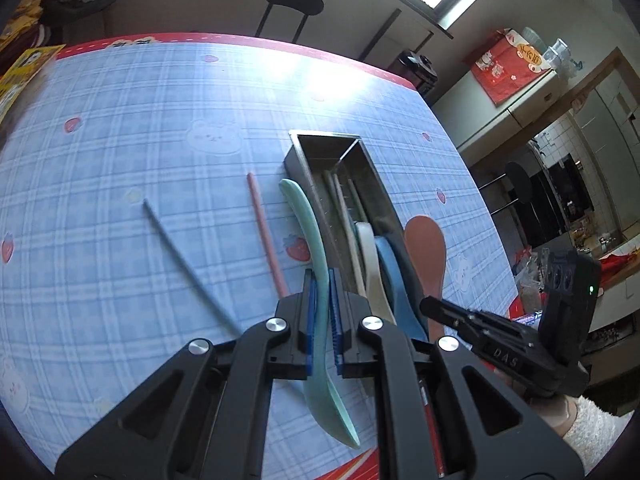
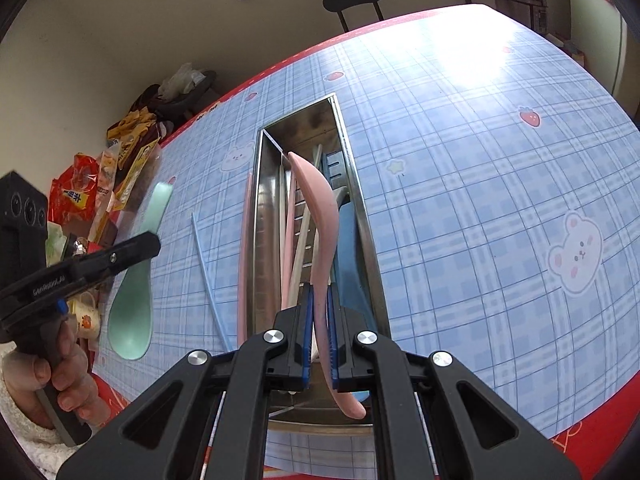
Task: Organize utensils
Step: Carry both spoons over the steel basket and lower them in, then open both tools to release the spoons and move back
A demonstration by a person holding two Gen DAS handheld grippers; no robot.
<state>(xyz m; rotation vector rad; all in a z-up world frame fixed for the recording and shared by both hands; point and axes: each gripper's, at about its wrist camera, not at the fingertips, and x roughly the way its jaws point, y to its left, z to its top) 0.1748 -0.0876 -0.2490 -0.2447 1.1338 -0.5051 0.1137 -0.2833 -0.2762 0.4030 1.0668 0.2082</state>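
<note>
My left gripper [image 1: 322, 316] is shut on a mint green spoon [image 1: 310, 240] just left of the steel utensil box [image 1: 304, 160]; the spoon also shows in the right wrist view [image 2: 136, 284]. My right gripper [image 2: 319, 332] is shut on a pink spoon [image 2: 320, 216] held over the steel box [image 2: 360, 208]; it also shows in the left wrist view [image 1: 426, 256]. A white spoon [image 1: 370, 256], a blue spoon [image 1: 394, 276] and chopsticks lie in the box. A pink chopstick [image 1: 264, 232] and a blue chopstick [image 1: 180, 260] lie on the checked tablecloth [image 1: 140, 140].
Snack packets [image 2: 88, 192] crowd the table's left edge. A black stool [image 1: 294, 4] stands beyond the far edge. A dark cooker [image 2: 520, 0] sits past the far right corner.
</note>
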